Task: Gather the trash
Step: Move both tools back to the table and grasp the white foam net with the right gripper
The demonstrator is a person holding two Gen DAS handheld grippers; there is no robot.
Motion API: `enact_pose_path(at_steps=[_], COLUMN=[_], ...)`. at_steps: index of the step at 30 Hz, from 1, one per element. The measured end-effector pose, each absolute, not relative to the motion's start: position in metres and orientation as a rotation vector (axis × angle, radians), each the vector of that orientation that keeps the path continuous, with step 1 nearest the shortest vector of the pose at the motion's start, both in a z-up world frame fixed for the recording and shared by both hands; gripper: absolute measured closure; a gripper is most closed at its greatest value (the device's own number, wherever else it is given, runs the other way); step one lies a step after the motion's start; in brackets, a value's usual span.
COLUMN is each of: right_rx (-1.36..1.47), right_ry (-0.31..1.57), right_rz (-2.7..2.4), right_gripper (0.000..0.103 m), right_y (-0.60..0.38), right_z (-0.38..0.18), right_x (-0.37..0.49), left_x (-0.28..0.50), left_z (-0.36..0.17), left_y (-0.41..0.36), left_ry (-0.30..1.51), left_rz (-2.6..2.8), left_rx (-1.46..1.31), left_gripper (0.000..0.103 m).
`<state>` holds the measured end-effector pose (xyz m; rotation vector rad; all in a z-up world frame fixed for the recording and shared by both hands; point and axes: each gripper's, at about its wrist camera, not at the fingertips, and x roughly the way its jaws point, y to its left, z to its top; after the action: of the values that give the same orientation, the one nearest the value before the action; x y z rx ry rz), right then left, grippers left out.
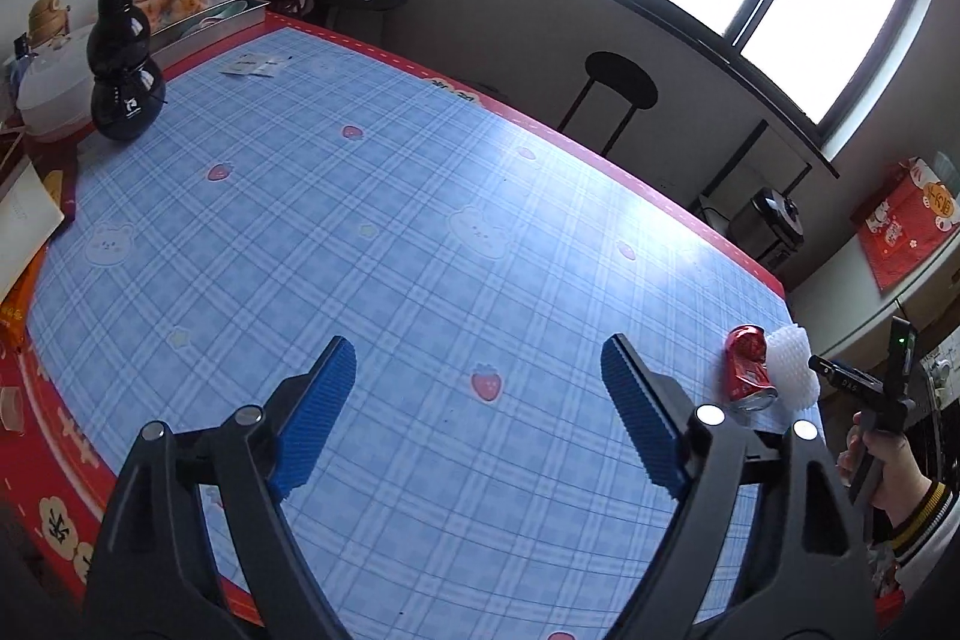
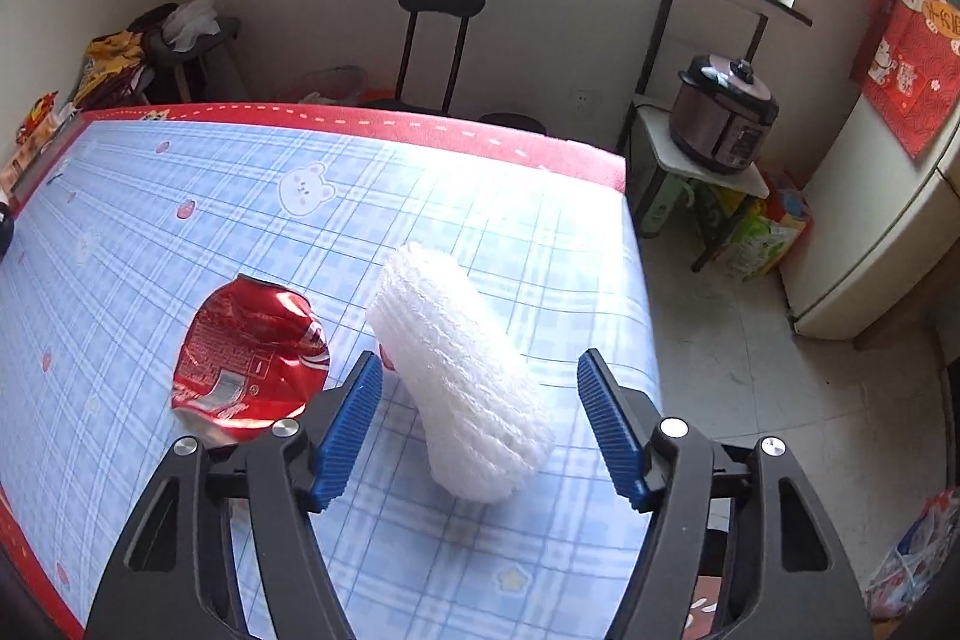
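The white foam net sleeve [image 2: 459, 376] lies on the table [image 2: 180, 232] near its right-hand corner, directly between the blue pads of the right gripper [image 2: 480, 424]. Its long axis runs from the far left toward the near right in the right wrist view, roughly along the line the gripper points, so the pads stand to either side of its width. They are apart and neither presses on it; a gap shows on the right side, and the left pad sits just beside the sleeve's edge. Closing across the short dimension looks like the natural next step.

The sleeve is a soft, ribbed mesh tube, pale and springy-looking, likely to squash under a grip. Just to its left lies a crushed red drink can [image 2: 249, 358], dented thin metal with a shiny end, close to the sleeve and partly behind the gripper's left arm.

The left gripper [image 1: 480, 388] hangs over bare cloth, jaws wide apart with nothing between them; can [image 1: 747, 367] and sleeve [image 1: 792, 367] lie well off to its right, so the right hand is plainly nearer both.

The table wears a glossy blue plaid cover with strawberries and bears, edged in red. A black gourd-shaped bottle [image 1: 123, 58] stands at the far left.
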<state>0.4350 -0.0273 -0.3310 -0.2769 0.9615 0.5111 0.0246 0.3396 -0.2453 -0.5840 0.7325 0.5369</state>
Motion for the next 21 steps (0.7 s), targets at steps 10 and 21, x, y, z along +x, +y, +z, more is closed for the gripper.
enact_pose_path(at_steps=[10, 21], right_rx=[-0.190, -0.090], right_ry=[1.005, 0.908], right_rz=[0.505, 0.540], right_gripper=[0.070, 0.075], right_y=[-0.026, -0.076], right_z=[-0.350, -0.299], right_x=[0.432, 0.388], left_x=[0.013, 0.075], left_z=[-0.243, -0.210], left_y=[0.362, 0.308], left_ry=[0.731, 0.716], left_rz=[0.580, 0.421], left_rx=[-0.595, -0.498], left_gripper=[0.029, 0.031])
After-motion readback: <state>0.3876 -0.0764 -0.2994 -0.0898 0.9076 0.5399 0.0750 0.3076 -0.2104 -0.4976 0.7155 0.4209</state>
